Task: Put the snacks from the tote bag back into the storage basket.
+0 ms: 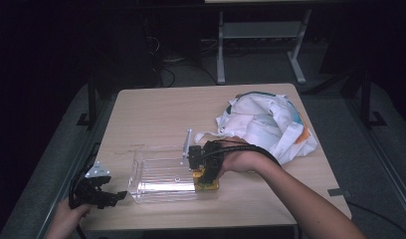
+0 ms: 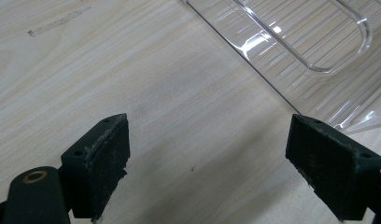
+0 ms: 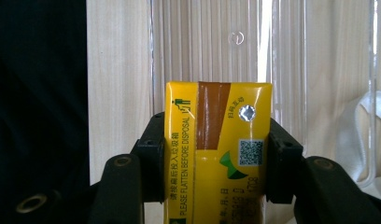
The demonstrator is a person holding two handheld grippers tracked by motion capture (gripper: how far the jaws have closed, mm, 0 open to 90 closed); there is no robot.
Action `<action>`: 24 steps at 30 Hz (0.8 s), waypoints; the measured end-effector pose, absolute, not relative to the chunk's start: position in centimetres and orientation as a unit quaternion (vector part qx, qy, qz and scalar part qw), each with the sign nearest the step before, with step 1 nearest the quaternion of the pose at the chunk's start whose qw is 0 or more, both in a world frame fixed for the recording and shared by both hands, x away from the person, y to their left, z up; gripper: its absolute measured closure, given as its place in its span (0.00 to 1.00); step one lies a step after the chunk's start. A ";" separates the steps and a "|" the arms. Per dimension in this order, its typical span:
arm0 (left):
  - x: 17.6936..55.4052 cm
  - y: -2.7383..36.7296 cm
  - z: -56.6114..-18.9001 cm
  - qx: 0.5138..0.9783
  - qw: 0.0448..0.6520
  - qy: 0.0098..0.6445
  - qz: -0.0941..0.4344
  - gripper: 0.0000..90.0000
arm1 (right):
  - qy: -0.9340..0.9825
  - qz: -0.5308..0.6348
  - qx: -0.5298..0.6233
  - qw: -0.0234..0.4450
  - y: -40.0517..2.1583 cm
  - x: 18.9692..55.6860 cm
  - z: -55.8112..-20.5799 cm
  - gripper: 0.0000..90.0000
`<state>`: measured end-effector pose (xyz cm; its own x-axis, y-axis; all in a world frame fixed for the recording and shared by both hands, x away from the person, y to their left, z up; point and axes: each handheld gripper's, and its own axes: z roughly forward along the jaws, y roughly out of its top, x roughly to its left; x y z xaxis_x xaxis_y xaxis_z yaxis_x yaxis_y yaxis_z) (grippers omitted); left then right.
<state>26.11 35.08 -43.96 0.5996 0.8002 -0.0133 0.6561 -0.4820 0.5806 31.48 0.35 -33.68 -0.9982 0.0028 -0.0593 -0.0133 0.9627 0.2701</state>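
Pinching a yellow carton, the right gripper holds it at the clear bin's right end. Up close, its print and foil dot show. The left gripper is spread wide over bare table beside the bin.

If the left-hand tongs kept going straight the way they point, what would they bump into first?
Probably the bare wooden table: the left tongs, open, aim down at it. The clear plastic box lies off to one side, likely just missed.

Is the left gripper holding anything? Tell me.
No. In the left gripper view the left gripper stands open over the bare table.
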 end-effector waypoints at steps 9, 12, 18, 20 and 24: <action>26.1 35.1 -44.0 0.851 0.275 0.427 0.131 0.15 | 0.991 0.130 -0.007 0.029 0.5 31.3 -34.5 0.57; 26.1 35.1 -44.0 0.851 0.275 0.427 0.131 0.15 | 0.992 0.126 -0.009 0.028 0.6 31.2 -34.7 0.57; 26.1 35.0 -44.0 0.851 0.275 0.427 0.130 0.15 | 0.992 0.121 -0.011 0.025 0.6 31.2 -35.2 0.57; 26.1 35.0 -44.0 0.852 0.275 0.427 0.130 0.15 | 0.992 0.120 -0.011 0.024 0.6 31.1 -35.3 0.57; 26.1 35.0 -44.0 0.852 0.275 0.426 0.131 0.15 | 0.993 0.115 -0.015 0.025 0.6 31.1 -35.4 0.57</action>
